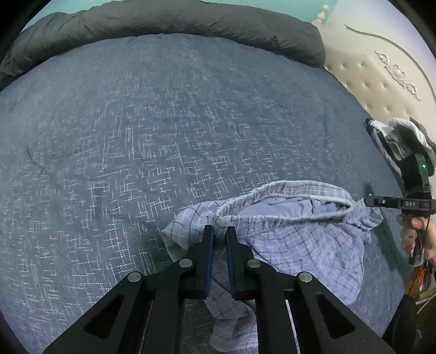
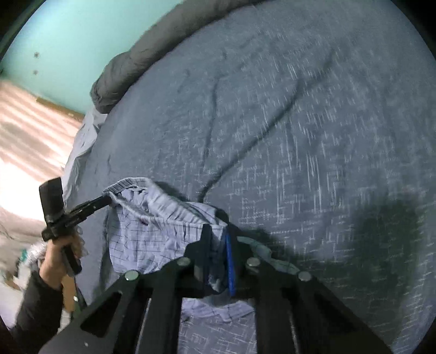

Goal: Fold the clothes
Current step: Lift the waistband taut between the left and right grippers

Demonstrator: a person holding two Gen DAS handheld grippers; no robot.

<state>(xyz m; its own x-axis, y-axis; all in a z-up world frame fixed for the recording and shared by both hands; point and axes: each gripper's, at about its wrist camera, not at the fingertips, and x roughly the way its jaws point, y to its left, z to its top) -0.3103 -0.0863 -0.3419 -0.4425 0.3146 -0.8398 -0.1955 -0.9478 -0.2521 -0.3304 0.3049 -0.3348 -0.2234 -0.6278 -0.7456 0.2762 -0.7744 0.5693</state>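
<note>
- Pale blue checked shorts [image 1: 299, 239] held up over the bed [image 1: 136, 122], stretched by the elastic waistband between two tools, lower cloth sagging down to the bedcover.
- Left tool [image 1: 219, 231] clamped on the left end of the waistband: jaws drawn close together, cloth pinched between the blue pads [image 1: 209, 258], a fold hanging beneath the fingers.
- Right tool [image 2: 218, 237] clamped on the opposite end of the waistband: cloth bunched between its jaws and spilling out below them, one blue pad [image 2: 231, 266] showing at the edge of the fabric.
- Same right tool seen from the left wrist view at the far right edge [image 1: 381, 202], tip buried in the gathered waistband, a hand [image 1: 419, 239] gripping its handle.
- Same left tool seen from the right wrist view [image 2: 105, 201], tip at the waistband corner, a hand [image 2: 58, 258] in a dark sleeve [image 2: 35, 307] holding it.
- Bedcover blue-grey with a fine white woven pattern, creased in long lines.
- Dark grey duvet [image 1: 163, 24] rolled along the far edge of the bed.
- Cream tufted headboard [image 1: 381, 81] with carved trim at the right.
- Striped and grey clothes [image 1: 395, 139] heaped near the headboard, well apart from the shorts.
- Turquoise wall [image 2: 68, 40] behind the bed.
</note>
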